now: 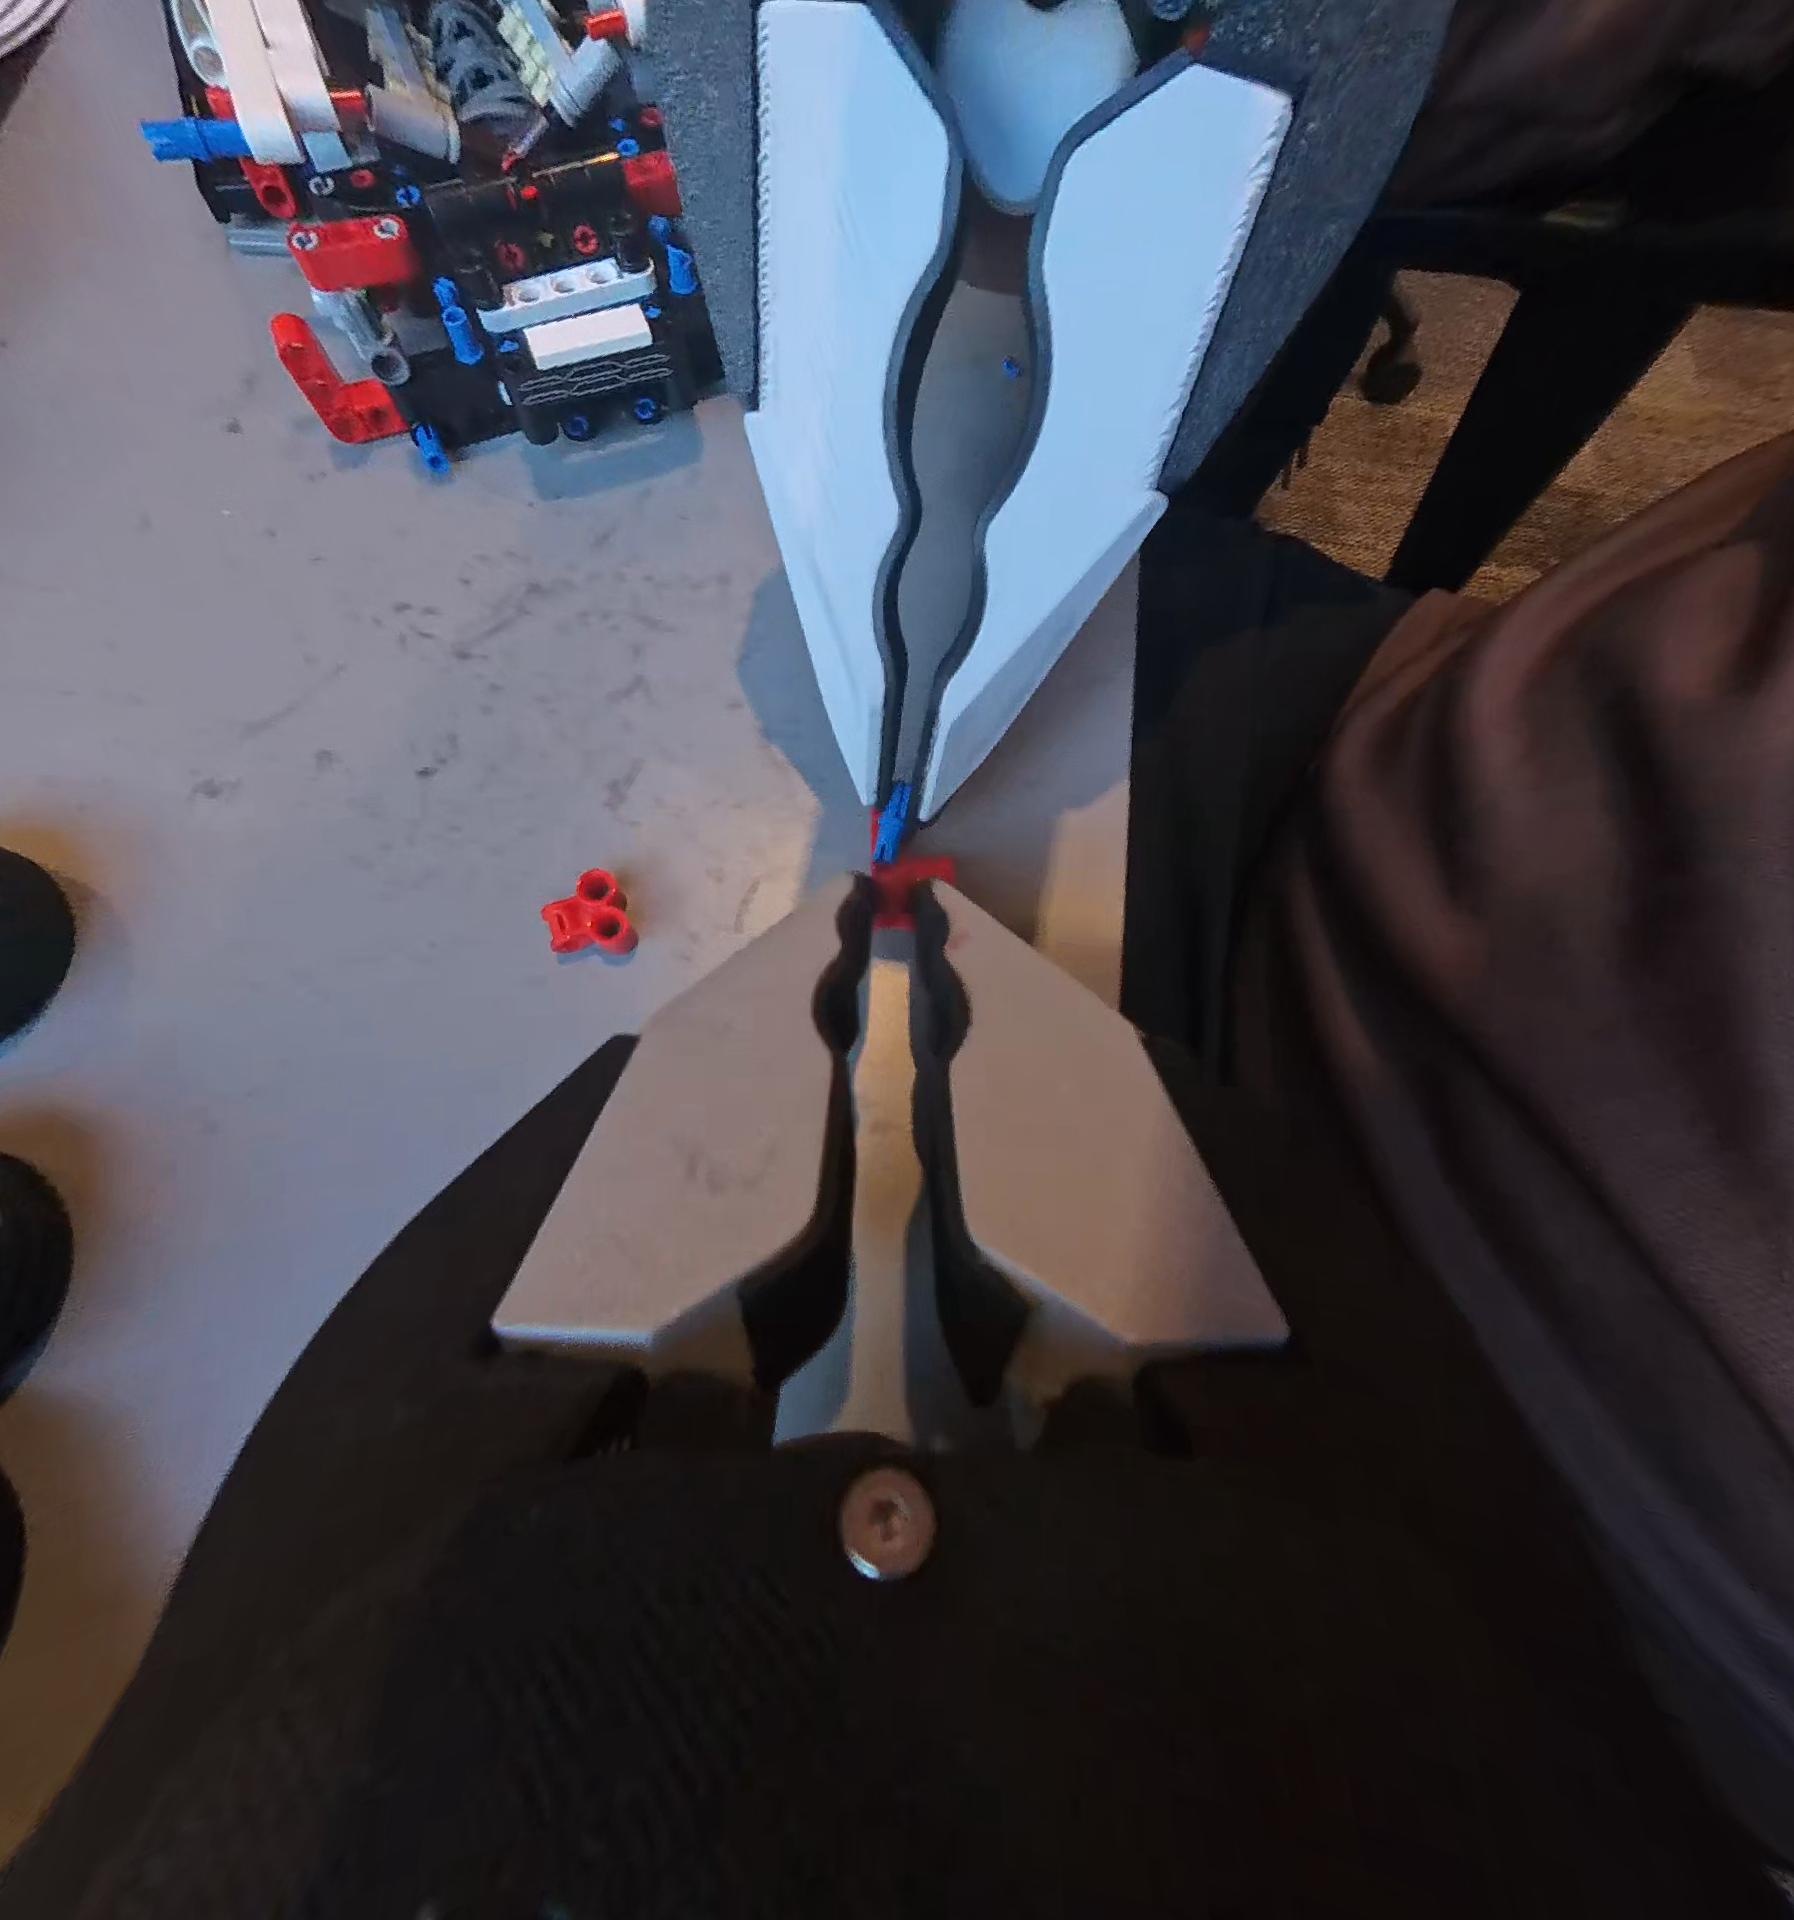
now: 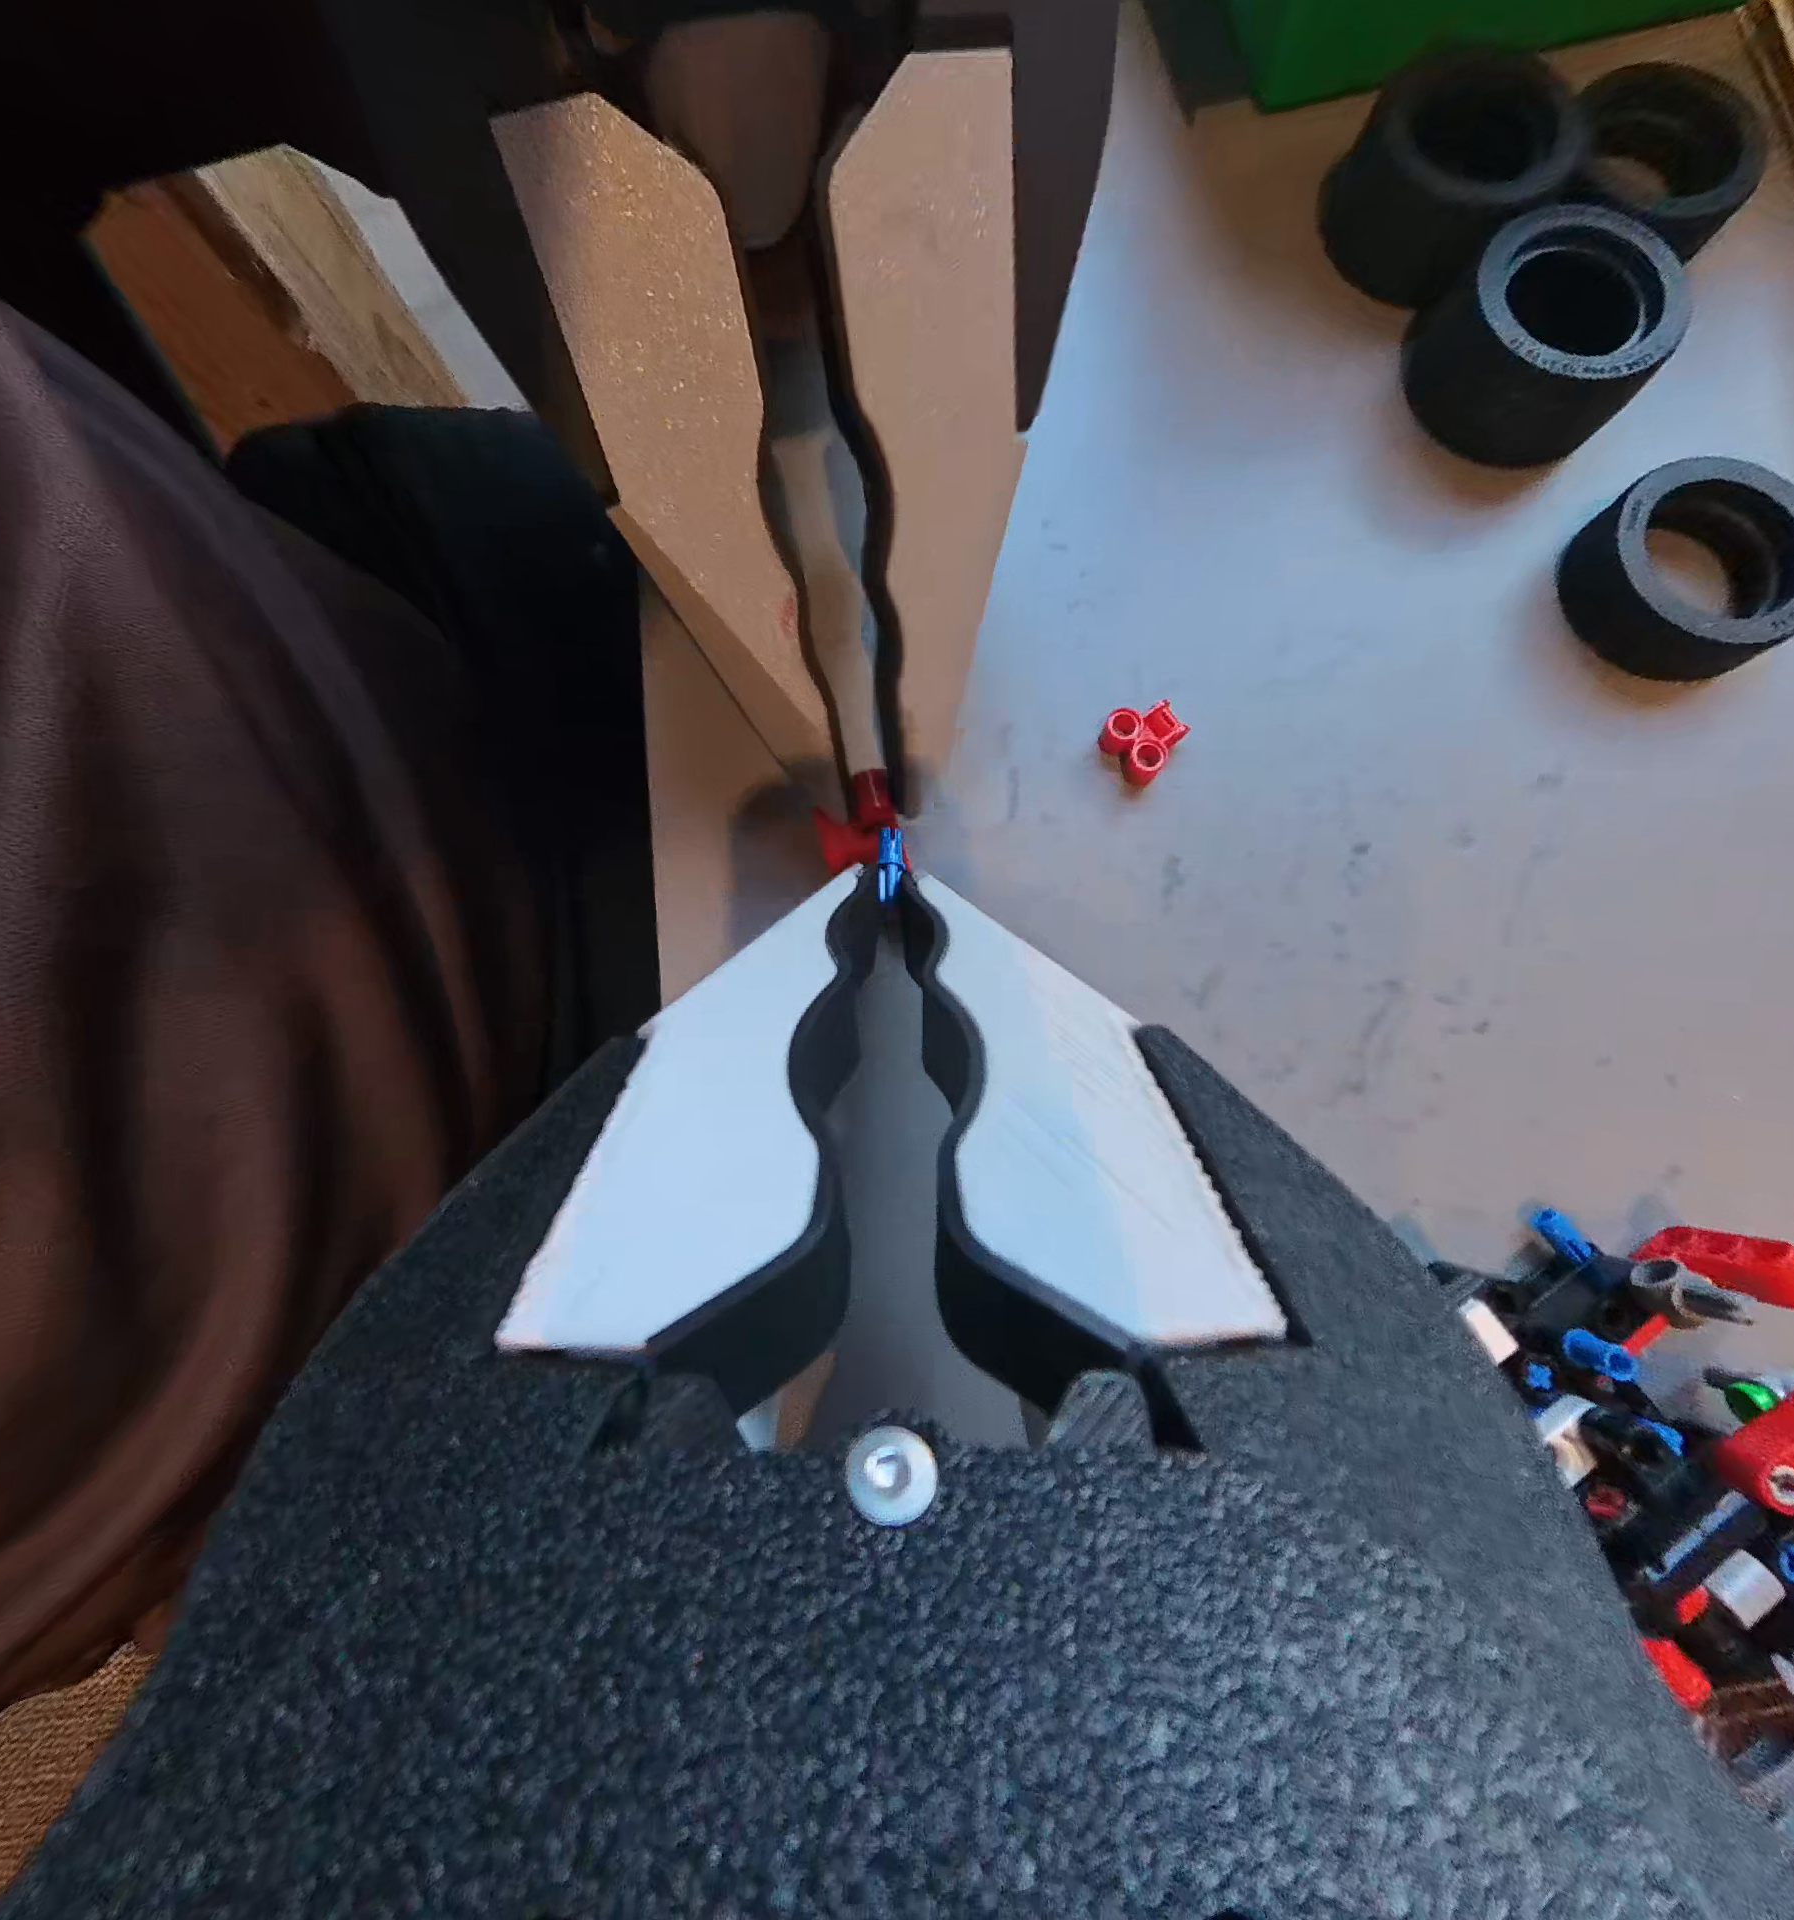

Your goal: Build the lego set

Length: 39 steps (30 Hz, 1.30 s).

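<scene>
Left wrist view is showing the left gripper [image 1: 893, 896] pinching a small red connector [image 1: 908, 883] between its nearly closed jaws, right at the tips; the right gripper [image 1: 901, 805] is reaching in from the far side, tip to tip with it, its jaws pinching a short blue pin [image 1: 895, 808]; the pin's end is meeting the red connector, though how far it is seated I cannot tell; both tips are hovering near the front edge of the pale grey table [image 1: 301, 675], close to the person's dark brown sleeve [image 1: 1599, 935]; a second loose red connector [image 1: 589, 912] is lying on the table to the left of the tips, apart from them; the partly built lego model [image 1: 436, 239], black with red, blue and white parts, is sitting farther back on the left, beside the right gripper's body. Right wrist view is giving the same meeting from the opposite side: the right gripper [image 2: 888, 878] is clamping the blue pin [image 2: 888, 854], and the left gripper [image 2: 877, 795] is holding the red connector [image 2: 851, 821] against it; the spare red connector [image 2: 1142, 740] is resting to the right; four black tyres [image 2: 1542, 332] are lying beyond it, three clustered and one [image 2: 1698, 566] apart; the lego model [image 2: 1682, 1423] is sitting at the lower right edge.
</scene>
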Tool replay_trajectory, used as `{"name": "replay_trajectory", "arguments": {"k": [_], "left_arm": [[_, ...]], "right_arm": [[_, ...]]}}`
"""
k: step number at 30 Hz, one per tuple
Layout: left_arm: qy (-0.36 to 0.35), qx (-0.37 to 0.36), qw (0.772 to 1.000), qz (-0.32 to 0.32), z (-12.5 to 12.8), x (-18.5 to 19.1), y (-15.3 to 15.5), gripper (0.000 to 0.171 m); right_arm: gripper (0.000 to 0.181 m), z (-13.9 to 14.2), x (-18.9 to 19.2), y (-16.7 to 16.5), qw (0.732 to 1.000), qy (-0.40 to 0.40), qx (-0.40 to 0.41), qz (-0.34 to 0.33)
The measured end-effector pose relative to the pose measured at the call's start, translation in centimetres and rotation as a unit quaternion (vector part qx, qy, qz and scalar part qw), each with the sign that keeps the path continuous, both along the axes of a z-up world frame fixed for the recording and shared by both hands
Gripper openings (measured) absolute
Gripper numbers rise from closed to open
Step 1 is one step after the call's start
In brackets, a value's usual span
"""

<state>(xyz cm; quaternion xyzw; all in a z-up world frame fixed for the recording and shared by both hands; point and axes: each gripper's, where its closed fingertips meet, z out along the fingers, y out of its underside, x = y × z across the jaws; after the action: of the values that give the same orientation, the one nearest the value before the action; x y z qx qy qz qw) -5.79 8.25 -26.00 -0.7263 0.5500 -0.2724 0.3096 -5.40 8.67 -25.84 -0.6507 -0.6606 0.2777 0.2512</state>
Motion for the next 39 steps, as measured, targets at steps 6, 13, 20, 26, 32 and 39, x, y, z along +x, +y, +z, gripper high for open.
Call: {"name": "replay_trajectory", "arguments": {"k": [6,13,20,26,32,39], "left_arm": [[0.001,0.01,1.0,-0.029,0.0,0.1,0.0,0.004],[0.001,0.015,0.998,-0.059,0.0,0.0,-0.2,0.004],[0.001,0.014,0.996,-0.083,0.0,-0.4,-0.1,0.004],[-0.001,0.009,0.995,-0.098,0.0,-0.7,-0.1,0.004],[-0.001,0.006,0.993,-0.116,0.0,-0.7,-0.4,0.004],[-0.001,0.008,0.993,-0.116,0.0,-0.9,-0.4,0.004]], "right_arm": [[0.004,0.1,-0.2,-0.2,1.0,0.003,-0.008,0.009],[0.003,0.0,-0.3,-0.4,1.0,0.01,-0.004,0.02],[0.002,-0.2,-0.9,-0.4,0.999,0.02,-0.026,0.024],[0.001,-0.2,-1.2,-0.4,0.999,0.041,0.011,0.026],[0.002,0.2,-1.3,-0.7,0.997,0.038,-0.039,0.062],[0.002,0.2,-1.5,-0.6,0.995,0.043,-0.061,0.064]]}}
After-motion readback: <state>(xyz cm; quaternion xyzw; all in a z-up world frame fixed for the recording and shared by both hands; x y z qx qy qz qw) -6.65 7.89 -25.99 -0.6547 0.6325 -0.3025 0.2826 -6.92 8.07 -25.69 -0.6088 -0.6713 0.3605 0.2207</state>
